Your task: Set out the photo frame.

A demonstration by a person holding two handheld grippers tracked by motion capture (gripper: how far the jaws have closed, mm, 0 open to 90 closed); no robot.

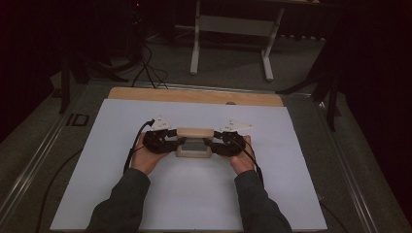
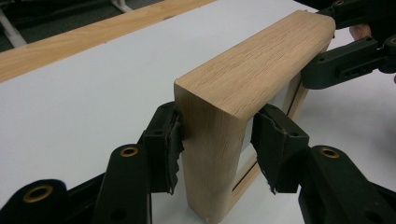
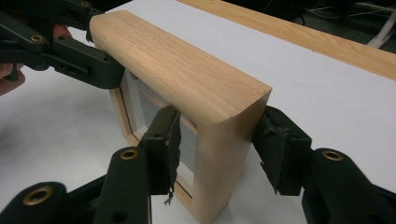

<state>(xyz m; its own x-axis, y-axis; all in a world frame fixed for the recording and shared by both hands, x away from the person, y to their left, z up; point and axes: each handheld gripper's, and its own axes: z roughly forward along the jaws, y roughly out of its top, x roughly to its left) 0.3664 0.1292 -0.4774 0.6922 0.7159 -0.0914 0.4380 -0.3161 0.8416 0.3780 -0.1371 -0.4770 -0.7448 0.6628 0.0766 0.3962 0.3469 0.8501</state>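
Note:
A deep light-oak picture frame (image 1: 194,141) stands upright on the white board (image 1: 194,204), its top slab level. My left gripper (image 1: 179,143) straddles its left end and my right gripper (image 1: 210,144) its right end. In the left gripper view the left pad (image 2: 170,140) lies against the frame (image 2: 252,60), and a thin gap shows at the right pad (image 2: 275,144). In the right gripper view the right pad (image 3: 275,149) touches the frame's (image 3: 177,60) back face, while the left pad (image 3: 166,144) stands just off the glazed front. Both grippers are open around it.
A bare wooden strip (image 1: 194,96) runs along the board's far edge. Beyond it, on the floor, are a white table stand (image 1: 233,29) and dark cables (image 1: 145,68). Metal rails (image 1: 43,150) border the table at both sides.

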